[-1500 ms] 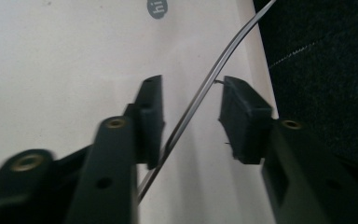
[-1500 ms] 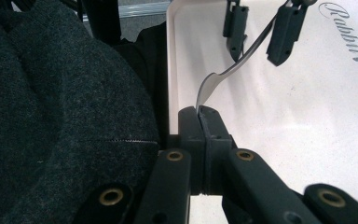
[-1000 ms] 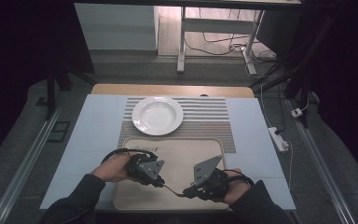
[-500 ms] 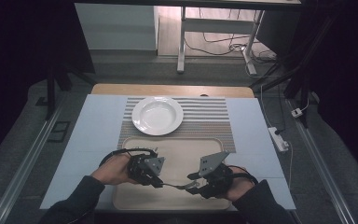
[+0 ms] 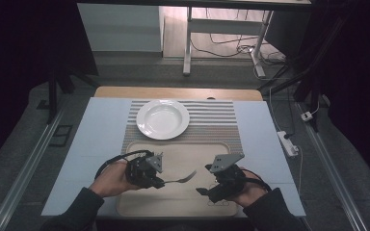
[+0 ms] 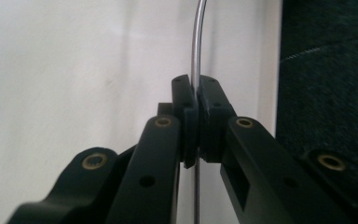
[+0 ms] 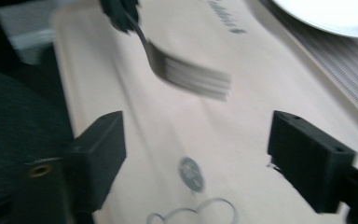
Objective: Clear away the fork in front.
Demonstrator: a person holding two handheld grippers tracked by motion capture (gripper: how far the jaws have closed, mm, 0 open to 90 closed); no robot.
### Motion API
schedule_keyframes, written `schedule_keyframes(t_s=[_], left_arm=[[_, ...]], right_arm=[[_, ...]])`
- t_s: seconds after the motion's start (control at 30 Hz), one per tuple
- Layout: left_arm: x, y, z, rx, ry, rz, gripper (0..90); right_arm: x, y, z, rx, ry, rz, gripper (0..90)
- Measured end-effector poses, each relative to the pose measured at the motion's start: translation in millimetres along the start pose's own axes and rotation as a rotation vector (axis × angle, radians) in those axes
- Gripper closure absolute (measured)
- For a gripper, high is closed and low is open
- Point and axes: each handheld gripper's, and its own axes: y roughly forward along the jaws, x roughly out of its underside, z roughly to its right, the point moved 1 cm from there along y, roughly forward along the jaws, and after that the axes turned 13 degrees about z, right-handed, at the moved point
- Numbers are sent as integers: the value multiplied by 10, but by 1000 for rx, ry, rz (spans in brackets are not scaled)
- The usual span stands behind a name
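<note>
Pale blue surface (image 5: 96, 139) in a dim room, striped mat (image 5: 217, 120) under round white plate (image 5: 163, 119), smooth beige tray (image 5: 183, 154) nearest; left hand-held gripper (image 5: 158, 182) clamped on thin metal fork (image 5: 180, 179) above tray; right hand-held gripper (image 5: 201, 191) wide open, empty

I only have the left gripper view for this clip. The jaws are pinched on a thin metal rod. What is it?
Observer: A fork; the left gripper holds its handle, tines pointing toward the other hand.
Operator: Where is it?
Observer: Over a beige tray near the person.
Operator: And the right gripper?
Observer: The right gripper has its jaws spread wide, holding nothing, facing the tines.
Operator: Anything else laid out?
Observer: A white plate on a striped mat beyond the tray.
</note>
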Motion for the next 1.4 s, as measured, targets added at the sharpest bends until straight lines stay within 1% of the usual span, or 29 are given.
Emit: schedule_keyframes(t_s=[0.03,0.1,0.13,0.17,0.2,0.23,0.27,0.33,0.43,0.53,0.6,0.63,0.7,0.73,0.77,0.8,0.83,0.87,0.9,0.93,0.97,1.07,1.13,1.17,1.23,1.27,1.33,1.37,1.4], left_arm=[[0,0,0,0,0,0,871],[27,-13,-6,-32,-39,3,871],[41,-18,-11,-45,-59,4,871],[54,-25,-16,-61,-74,5,870],[68,-31,-23,-66,-95,9,870],[81,-37,-25,-72,-110,13,871],[92,-43,-24,-82,-124,15,871],[108,-57,-19,-100,-160,20,871],[140,-80,-5,-127,-216,36,870],[190,-100,11,-155,-269,42,870],[219,-101,18,-168,-294,43,870],[235,-101,16,-173,-315,42,870],[268,-99,12,-193,-365,53,870],[278,-103,5,-198,-382,52,870],[293,-108,-4,-208,-408,56,870],[310,-116,-16,-214,-431,62,870],[327,-121,-23,-218,-455,72,870],[343,-125,-29,-225,-472,73,870],[357,-127,-31,-240,-488,73,870],[370,-126,-31,-254,-506,71,870],[387,-128,-35,-262,-525,72,870],[443,-125,-45,-289,-597,87,870],[482,-126,-55,-308,-636,91,870],[503,-127,-59,-316,-656,91,869],[551,-133,-69,-333,-694,98,869],[580,-140,-73,-355,-721,102,869],[614,-143,-77,-375,-747,102,869],[638,-138,-81,-387,-769,105,869],[650,-132,-82,-393,-780,105,869]], right_arm=[[15,-6,-2,15,0,-5,182],[28,-12,-2,15,4,-11,172],[42,-15,-5,11,15,-15,159],[67,-24,-12,27,35,-26,153],[67,-24,-12,27,35,-26,153],[87,-40,-28,44,74,-15,126],[87,-40,-28,44,74,-15,126],[102,-60,-30,47,122,-5,98],[137,-101,-44,71,147,1,68],[198,-135,-74,88,158,-3,12],[269,-176,-101,111,162,-1,0],[269,-176,-101,111,162,-1,0],[308,-212,-114,124,180,6,0],[341,-250,-125,150,202,-5,0],[341,-250,-125,150,202,-5,0],[358,-271,-130,165,208,-2,0],[385,-322,-137,190,219,16,0],[385,-322,-137,190,219,16,0],[404,-381,-148,214,226,31,0],[404,-381,-148,214,226,31,0],[414,-411,-154,228,228,44,0],[443,-509,-169,272,231,74,0],[469,-565,-176,294,237,94,0],[499,-615,-178,310,243,95,0],[516,-633,-179,315,248,100,0],[530,-651,-181,319,254,101,0],[565,-681,-184,327,260,91,0],[576,-684,-187,327,261,88,0],[590,-692,-191,330,259,74,0]])
